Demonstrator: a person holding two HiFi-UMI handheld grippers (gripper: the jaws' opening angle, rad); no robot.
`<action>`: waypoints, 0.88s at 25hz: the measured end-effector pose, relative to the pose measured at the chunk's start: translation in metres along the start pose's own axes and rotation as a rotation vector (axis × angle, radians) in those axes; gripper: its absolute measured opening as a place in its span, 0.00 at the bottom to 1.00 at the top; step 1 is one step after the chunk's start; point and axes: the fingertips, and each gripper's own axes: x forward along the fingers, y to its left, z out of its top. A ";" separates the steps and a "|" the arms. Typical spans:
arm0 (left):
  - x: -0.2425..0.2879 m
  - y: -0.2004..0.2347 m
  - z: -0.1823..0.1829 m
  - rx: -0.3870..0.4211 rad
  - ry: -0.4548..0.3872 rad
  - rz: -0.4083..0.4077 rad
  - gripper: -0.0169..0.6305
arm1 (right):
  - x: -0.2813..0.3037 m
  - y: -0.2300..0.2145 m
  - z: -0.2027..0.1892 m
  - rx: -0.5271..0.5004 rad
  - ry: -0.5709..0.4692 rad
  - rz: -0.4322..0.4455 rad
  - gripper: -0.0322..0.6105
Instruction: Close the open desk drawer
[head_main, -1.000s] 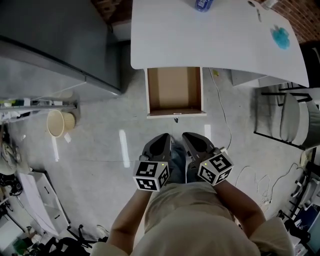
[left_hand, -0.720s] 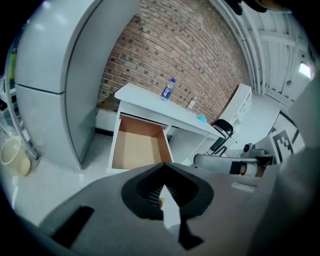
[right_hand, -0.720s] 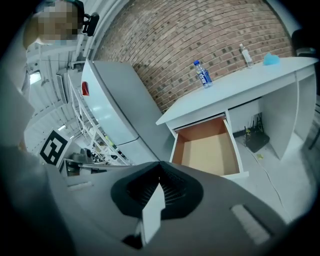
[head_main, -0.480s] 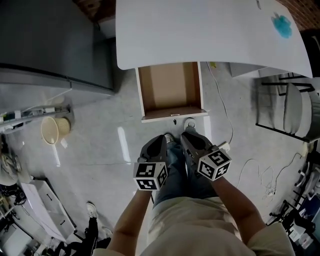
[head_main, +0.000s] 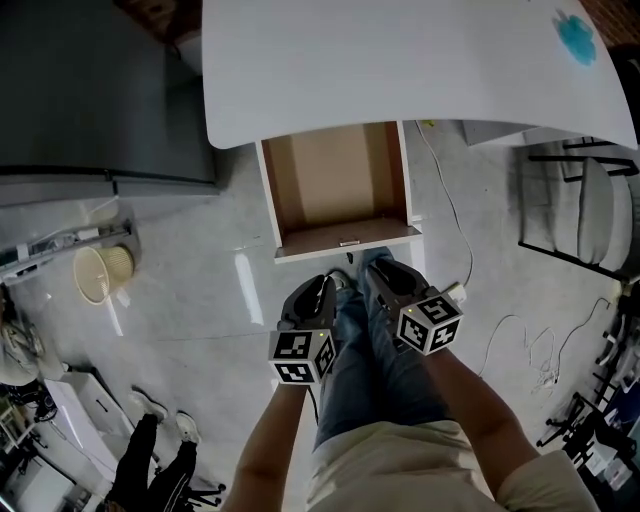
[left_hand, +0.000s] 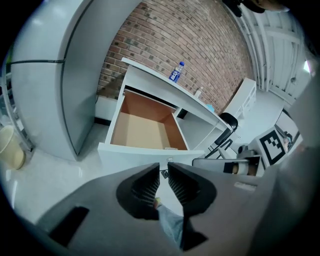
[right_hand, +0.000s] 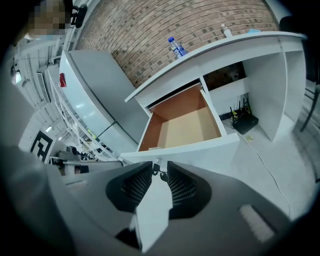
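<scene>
Plainly the drawer (head_main: 340, 190) stands pulled well out from under the white desk (head_main: 400, 60), empty, with its front panel (head_main: 305, 250) towards the person. The left gripper (head_main: 322, 286) and right gripper (head_main: 378, 270) hover near that panel. Both pairs of jaws have just been opening to a narrow gap and grip nothing. Both tips should meet the panel squarely, either side of the lock (right_hand: 156, 160), and push level so it slides straight.

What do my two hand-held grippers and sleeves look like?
Both the left hand-held gripper and right hand-held gripper are dark grey, rounded shells with ribbed inner pads. Each carries a cube with black-and-white square markers. The forearms are bare; the top is beige.
</scene>
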 end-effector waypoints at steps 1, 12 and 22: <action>0.005 0.003 -0.003 0.002 0.005 0.000 0.11 | 0.003 -0.005 -0.003 0.002 0.003 -0.005 0.20; 0.055 0.028 -0.032 0.003 0.052 0.004 0.32 | 0.040 -0.038 -0.020 -0.019 0.006 -0.007 0.28; 0.087 0.046 -0.041 -0.005 0.034 -0.012 0.44 | 0.059 -0.058 -0.034 -0.020 0.014 0.004 0.34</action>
